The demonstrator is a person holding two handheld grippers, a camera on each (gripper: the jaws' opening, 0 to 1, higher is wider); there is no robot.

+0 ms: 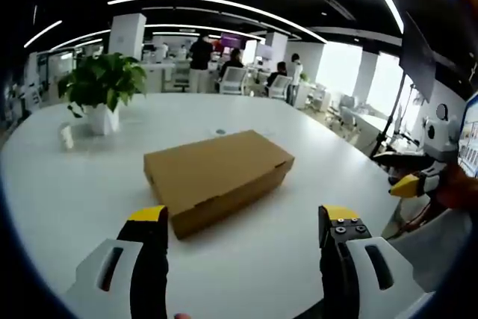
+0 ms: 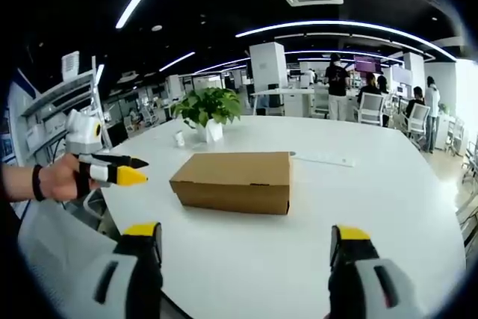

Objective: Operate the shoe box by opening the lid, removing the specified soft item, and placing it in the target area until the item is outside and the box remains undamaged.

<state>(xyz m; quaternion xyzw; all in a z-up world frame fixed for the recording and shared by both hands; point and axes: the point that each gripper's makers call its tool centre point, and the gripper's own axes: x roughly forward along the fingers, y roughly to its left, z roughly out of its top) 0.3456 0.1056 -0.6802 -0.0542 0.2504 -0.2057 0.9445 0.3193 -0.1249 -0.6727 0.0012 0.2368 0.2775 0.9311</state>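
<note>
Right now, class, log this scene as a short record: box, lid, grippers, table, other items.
box: cardboard shoe box lying on the white table
lid: closed
left gripper: open, short of the box, holding nothing
right gripper: open, short of the box, holding nothing
other items: potted plant beyond the box

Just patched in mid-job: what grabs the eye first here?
The closed brown shoe box lies alone in the middle of the white table, lid still down. Both tongs, left and right, hang open short of it. A potted plant stands at the table's far edge.
</note>
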